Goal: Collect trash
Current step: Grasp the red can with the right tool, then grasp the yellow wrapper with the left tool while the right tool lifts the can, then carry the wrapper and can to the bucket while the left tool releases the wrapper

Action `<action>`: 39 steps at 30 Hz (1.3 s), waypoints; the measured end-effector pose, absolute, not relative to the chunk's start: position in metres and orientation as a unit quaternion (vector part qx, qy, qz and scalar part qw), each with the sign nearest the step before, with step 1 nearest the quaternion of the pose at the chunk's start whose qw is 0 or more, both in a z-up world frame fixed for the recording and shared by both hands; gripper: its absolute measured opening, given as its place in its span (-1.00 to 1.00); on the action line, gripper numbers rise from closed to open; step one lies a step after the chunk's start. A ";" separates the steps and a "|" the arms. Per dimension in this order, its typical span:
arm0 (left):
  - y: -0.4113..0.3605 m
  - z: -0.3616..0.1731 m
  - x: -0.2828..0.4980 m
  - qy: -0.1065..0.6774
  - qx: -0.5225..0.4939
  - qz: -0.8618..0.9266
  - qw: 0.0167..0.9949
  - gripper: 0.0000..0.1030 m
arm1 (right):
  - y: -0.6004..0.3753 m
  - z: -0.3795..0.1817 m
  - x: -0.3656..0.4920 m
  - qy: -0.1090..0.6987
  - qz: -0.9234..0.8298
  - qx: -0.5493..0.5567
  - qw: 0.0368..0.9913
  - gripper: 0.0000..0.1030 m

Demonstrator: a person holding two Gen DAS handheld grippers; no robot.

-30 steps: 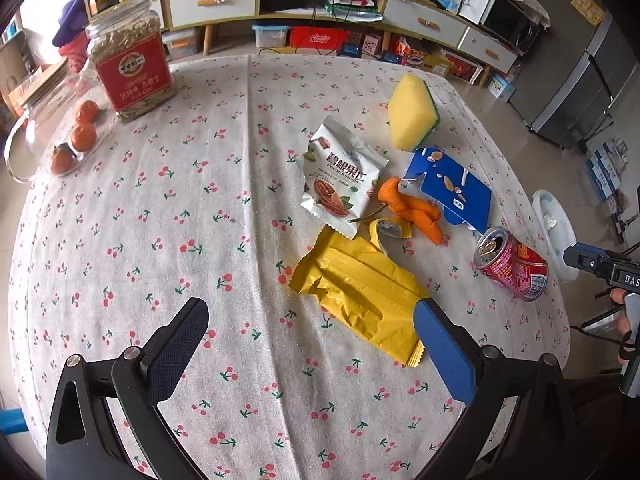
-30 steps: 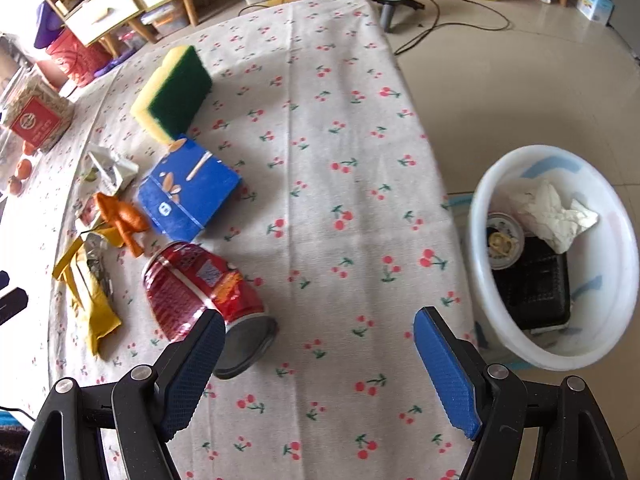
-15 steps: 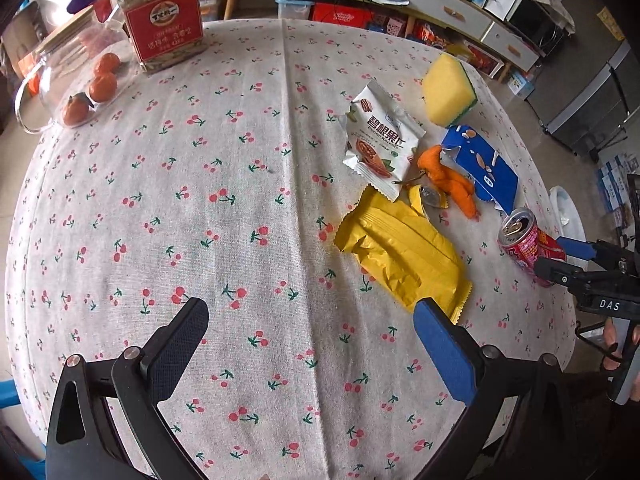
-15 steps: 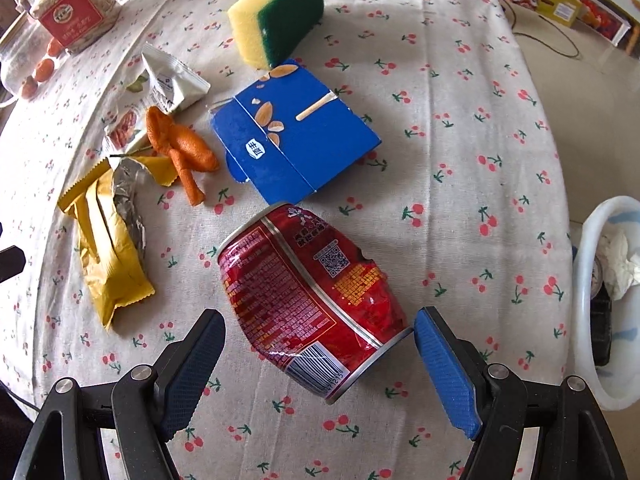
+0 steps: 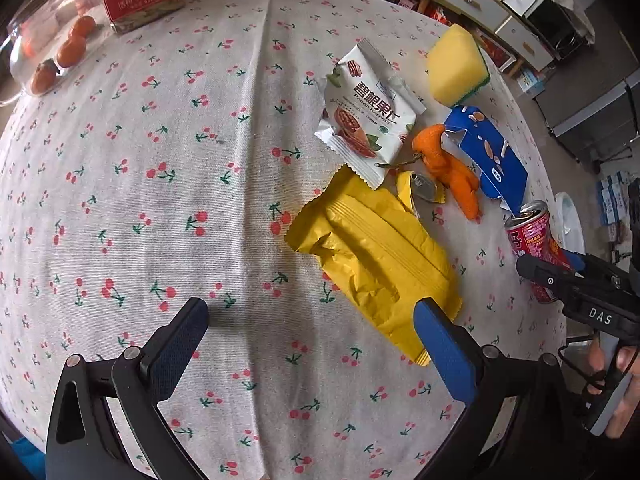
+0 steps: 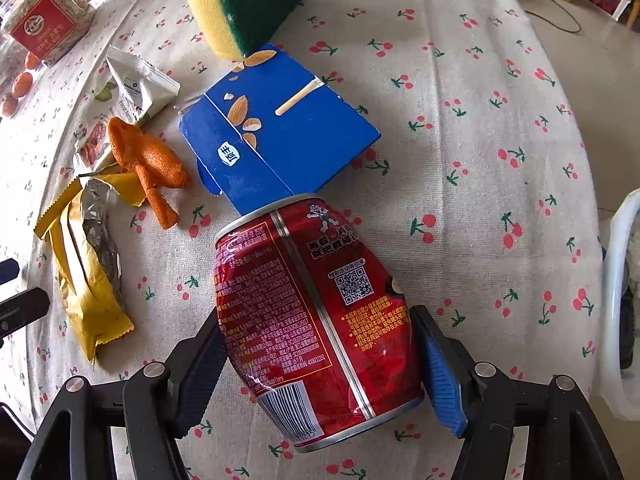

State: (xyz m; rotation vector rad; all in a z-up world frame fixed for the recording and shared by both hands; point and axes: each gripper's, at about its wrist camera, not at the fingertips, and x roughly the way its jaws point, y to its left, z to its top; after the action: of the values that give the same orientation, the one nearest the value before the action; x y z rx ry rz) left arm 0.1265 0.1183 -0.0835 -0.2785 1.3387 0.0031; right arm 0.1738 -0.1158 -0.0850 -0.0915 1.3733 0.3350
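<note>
Pointing steeply down, right gripper (image 6: 320, 356) closing, pads against red can (image 6: 308, 312); left gripper (image 5: 308, 336) spread wide.

I see a glossy, dented red metal can (image 6: 316, 320) between the ribbed blue plastic pads (image 6: 442, 376) of my right hand-held gripper (image 6: 320, 368). The desk (image 5: 160, 200) wears matt woven cloth; the yellow wrapper (image 5: 372, 256) is crinkled film with silver foil lining, the blue box (image 6: 280, 128) smooth card, the sponge (image 6: 248, 4) porous foam.

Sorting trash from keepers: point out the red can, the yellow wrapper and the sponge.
red can (image 6: 312, 312): right wrist view, middle of its dented side.
yellow wrapper (image 5: 372, 256): left wrist view, centre of its crumpled face.
sponge (image 6: 248, 4): right wrist view, where yellow foam meets green scouring layer.
</note>
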 end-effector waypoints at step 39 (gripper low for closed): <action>0.070 -0.069 0.118 0.553 -0.087 0.003 0.828 -0.02 | -0.265 -0.029 0.147 0.590 0.103 0.096 0.795 0.43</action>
State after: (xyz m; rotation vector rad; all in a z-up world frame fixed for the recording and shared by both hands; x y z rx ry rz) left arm 0.1184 0.0695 -0.0685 -0.1839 1.1745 0.0061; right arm 0.1465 -0.2649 -0.0292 0.2071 1.2671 0.2212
